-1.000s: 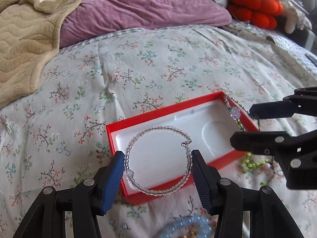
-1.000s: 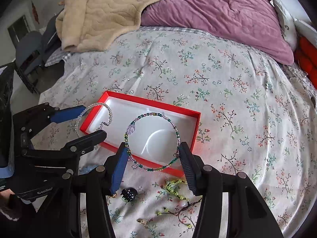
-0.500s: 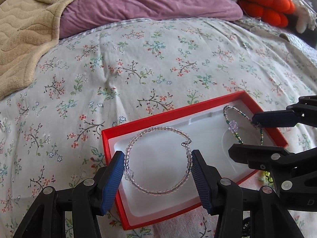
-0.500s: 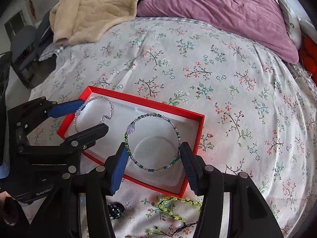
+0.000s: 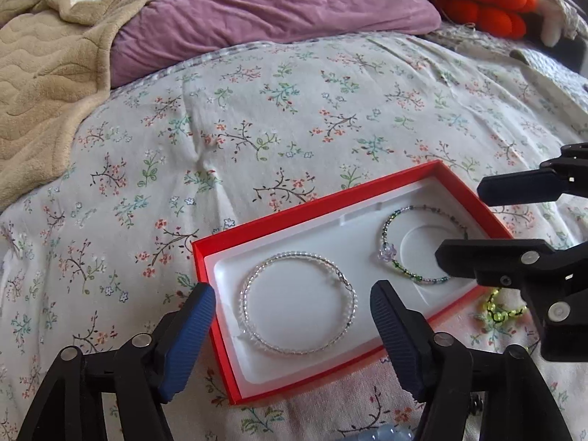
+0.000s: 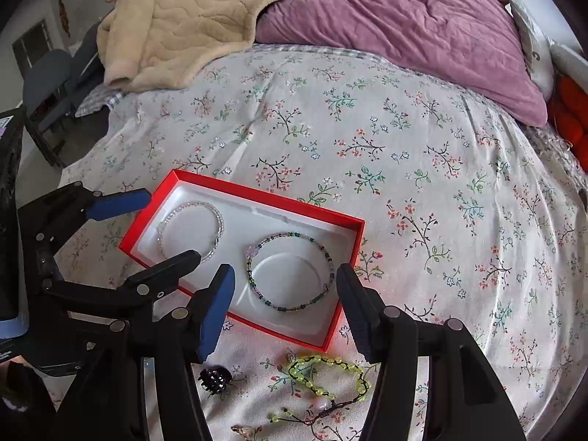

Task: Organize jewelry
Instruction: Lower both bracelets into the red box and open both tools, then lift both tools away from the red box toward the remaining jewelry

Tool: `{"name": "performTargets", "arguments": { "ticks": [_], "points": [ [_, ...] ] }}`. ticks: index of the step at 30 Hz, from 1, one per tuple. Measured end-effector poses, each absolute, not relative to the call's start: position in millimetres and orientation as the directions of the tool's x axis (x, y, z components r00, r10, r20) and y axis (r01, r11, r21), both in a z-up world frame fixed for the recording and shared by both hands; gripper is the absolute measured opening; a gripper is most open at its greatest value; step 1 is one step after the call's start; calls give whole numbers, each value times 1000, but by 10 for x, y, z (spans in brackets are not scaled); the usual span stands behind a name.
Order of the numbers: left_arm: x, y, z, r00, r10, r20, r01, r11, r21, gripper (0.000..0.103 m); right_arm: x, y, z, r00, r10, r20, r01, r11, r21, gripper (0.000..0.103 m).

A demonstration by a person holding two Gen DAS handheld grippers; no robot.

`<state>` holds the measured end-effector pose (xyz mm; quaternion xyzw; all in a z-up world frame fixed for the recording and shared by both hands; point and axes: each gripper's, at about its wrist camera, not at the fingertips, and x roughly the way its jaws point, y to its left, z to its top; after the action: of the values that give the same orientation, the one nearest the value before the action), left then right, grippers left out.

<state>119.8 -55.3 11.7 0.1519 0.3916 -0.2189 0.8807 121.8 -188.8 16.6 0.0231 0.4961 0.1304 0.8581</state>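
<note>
A red box (image 5: 308, 208) (image 6: 257, 194) with a white liner lies on the floral bedspread. A clear beaded bracelet (image 5: 299, 349) (image 6: 220, 226) lies in its left half. A green beaded bracelet (image 5: 419, 277) (image 6: 290, 307) with a lilac flower bead lies in its right half. My left gripper (image 5: 292, 316) (image 6: 169, 229) is open and empty, just above the clear bracelet. My right gripper (image 6: 286, 283) (image 5: 488, 220) is open and empty, just above the green bracelet.
A yellow-green bead string (image 6: 323, 371) (image 5: 496, 312), a black beaded piece (image 6: 215, 378) and a small gold item (image 6: 244, 430) lie on the bedspread in front of the box. A beige blanket (image 6: 183, 18) and a purple pillow (image 6: 404, 29) lie at the back.
Both grippers opened and let go of their bracelets, which now lie flat in the box. Both grippers have drawn back slightly.
</note>
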Motion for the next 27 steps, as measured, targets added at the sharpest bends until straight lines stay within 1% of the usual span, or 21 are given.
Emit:
{"name": "performTargets", "arguments": {
  "ticks": [8, 13, 16, 18, 24, 27],
  "points": [
    [977, -512, 227, 605, -263, -752, 513, 850, 115, 86, 996, -1951, 306, 487, 234, -842, -191, 969, 159, 64],
    [859, -467, 254, 586, -249, -771, 509, 854, 111, 94, 833, -2007, 367, 489, 211, -846, -185, 973, 136, 66],
    [806, -415, 235, 554, -250, -794, 503, 860, 79, 98, 742, -2062, 364, 486, 205, -849, -179, 975, 133, 71],
    [766, -379, 219, 530, -257, -808, 500, 864, 54, 99, 684, -2105, 337, 480, 194, -855, -168, 977, 128, 74],
    [691, -228, 138, 479, -259, -839, 478, 878, 2, 101, 524, -2272, 222, 437, 205, -876, -121, 978, 169, 76],
    [648, -138, 58, 454, -253, -854, 471, 882, -11, 101, 438, -2317, 165, 424, 189, -886, -120, 981, 152, 76]
  ]
}}
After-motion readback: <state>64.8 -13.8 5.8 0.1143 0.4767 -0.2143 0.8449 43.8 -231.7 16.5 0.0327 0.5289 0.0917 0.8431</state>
